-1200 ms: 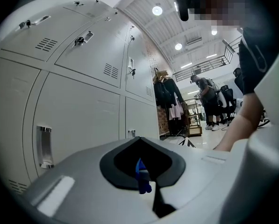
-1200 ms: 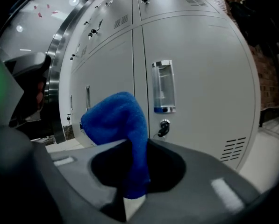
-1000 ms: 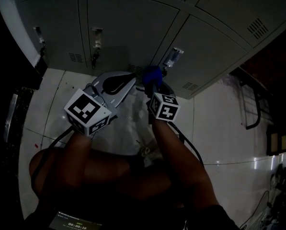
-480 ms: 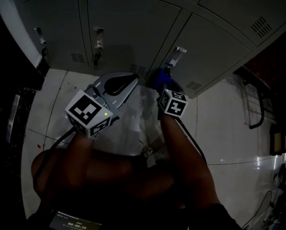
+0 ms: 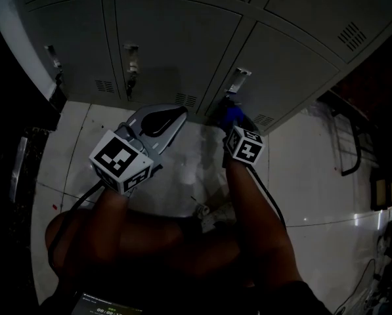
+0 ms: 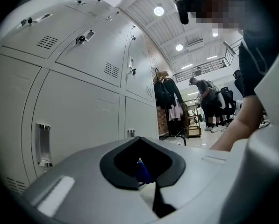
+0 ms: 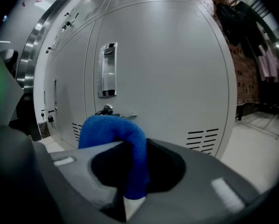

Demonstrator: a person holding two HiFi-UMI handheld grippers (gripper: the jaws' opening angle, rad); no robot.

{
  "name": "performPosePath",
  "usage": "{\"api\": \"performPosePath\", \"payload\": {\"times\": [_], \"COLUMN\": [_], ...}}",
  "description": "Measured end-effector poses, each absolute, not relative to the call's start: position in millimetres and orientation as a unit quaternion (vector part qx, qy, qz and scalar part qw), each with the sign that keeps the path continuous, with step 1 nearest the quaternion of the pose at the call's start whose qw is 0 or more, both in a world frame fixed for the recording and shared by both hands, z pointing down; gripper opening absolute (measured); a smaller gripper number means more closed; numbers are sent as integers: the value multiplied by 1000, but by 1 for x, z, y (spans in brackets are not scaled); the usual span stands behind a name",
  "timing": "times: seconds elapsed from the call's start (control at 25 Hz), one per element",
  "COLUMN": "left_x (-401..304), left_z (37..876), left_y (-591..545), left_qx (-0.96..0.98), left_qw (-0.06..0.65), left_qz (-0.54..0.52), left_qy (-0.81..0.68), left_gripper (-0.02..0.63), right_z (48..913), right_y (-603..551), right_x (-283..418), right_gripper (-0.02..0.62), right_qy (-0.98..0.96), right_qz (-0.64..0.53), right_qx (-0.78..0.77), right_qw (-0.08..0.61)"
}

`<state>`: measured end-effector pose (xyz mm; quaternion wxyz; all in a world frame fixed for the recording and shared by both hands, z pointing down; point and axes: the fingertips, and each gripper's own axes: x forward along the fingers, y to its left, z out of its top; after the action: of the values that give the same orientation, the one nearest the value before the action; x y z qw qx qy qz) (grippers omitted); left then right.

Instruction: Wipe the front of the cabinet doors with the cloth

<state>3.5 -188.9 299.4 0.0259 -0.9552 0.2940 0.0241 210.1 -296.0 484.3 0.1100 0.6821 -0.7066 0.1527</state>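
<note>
Grey metal cabinet doors [image 5: 176, 38] fill the top of the head view. My right gripper [image 5: 227, 118] is shut on a blue cloth [image 5: 231, 113], which it holds at the lower part of the right-hand door [image 7: 167, 55], just under its handle [image 5: 238, 79]. In the right gripper view the blue cloth [image 7: 116, 129] bulges out of the jaws in front of the lock [image 7: 106, 109] and handle [image 7: 107, 69]. My left gripper [image 5: 174, 112] hangs to the left, shut and holding nothing, a little off the doors. The left gripper view shows the left gripper [image 6: 140, 143] facing a door [image 6: 78, 111].
The pale tiled floor [image 5: 307, 176] runs below the cabinets. A dark metal frame [image 5: 347, 136] stands at the right. Vent slots [image 7: 202, 141] sit low on the door. Cables trail from both grippers. People and hanging clothes [image 6: 169, 97] stand far down the room.
My right gripper has carried the blue cloth to the right and further toward the right-hand door, under its handle. The left gripper has hardly moved.
</note>
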Motion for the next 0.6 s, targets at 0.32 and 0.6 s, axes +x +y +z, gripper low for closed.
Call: {"api": "performPosePath", "payload": {"times": [0.32,0.6], "left_x": [3,3], "left_z": [298,299], "left_y": [-189,-189], "left_qx": [-956,-956], "left_qw": [26,25], "left_qz": [24,23], "left_qy": [292,292], "left_gripper": [5,5], "right_z": [485,487], "right_y": [-292,-289], "right_x": [243,261], "right_gripper": [65,66], "right_qy": [-680,-665], "right_qz": [162,159], "right_qx": [707,722], "right_qw": [103,108]}}
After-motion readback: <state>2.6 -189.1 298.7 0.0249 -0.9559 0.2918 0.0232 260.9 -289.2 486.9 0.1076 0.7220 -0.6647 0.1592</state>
